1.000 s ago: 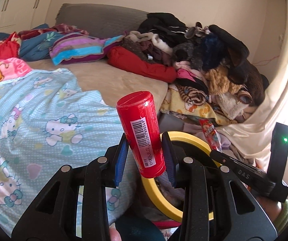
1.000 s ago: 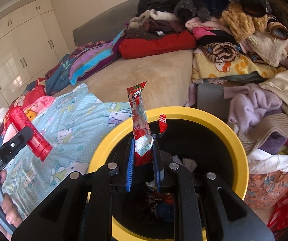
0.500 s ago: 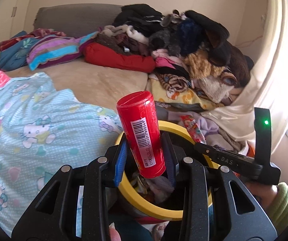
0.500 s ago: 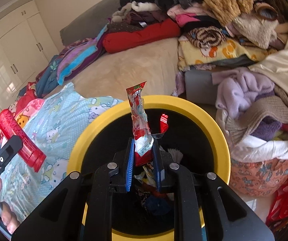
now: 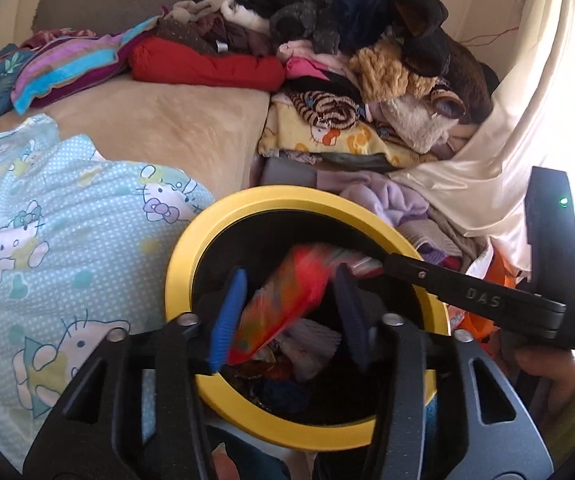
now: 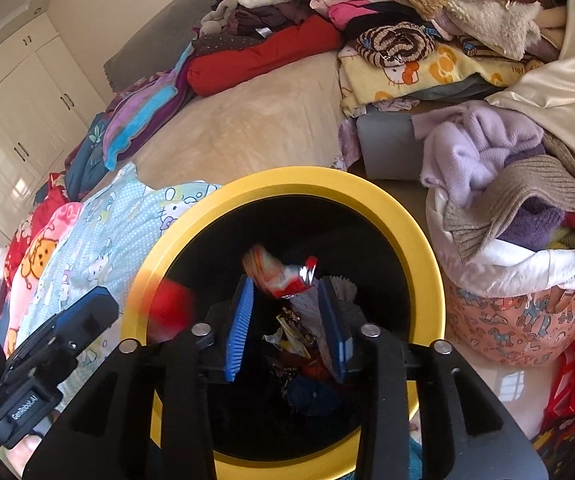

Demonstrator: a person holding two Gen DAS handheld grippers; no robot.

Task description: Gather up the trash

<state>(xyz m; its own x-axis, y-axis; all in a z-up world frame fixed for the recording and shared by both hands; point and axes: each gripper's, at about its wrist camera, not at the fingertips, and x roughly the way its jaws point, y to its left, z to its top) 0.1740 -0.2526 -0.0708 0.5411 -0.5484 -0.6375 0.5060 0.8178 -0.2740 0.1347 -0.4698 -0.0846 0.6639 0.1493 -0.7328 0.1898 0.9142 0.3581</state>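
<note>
Both grippers, left (image 5: 287, 316) and right (image 6: 287, 320), are opening over the yellow bin (image 6: 407, 216); red tube (image 5: 283, 304) and wrapper (image 6: 283, 276) dropping loose, nothing gripped.

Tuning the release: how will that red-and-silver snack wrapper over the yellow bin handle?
The snack wrapper looks crumpled and thin: likely floppy and very light, apt to flutter. Its foil sheen suggests slippery. The right gripper is opening, wrapper loose above the bin.

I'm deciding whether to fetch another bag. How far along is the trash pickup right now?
Done: wrappers already lie in the yellow-rimmed bin. In hand: both tongs are opening over it. The red tube is blurred, dropping between the left tongs; the snack wrapper is falling free of the right tongs. Left: no other loose trash shows on the bed.
</note>
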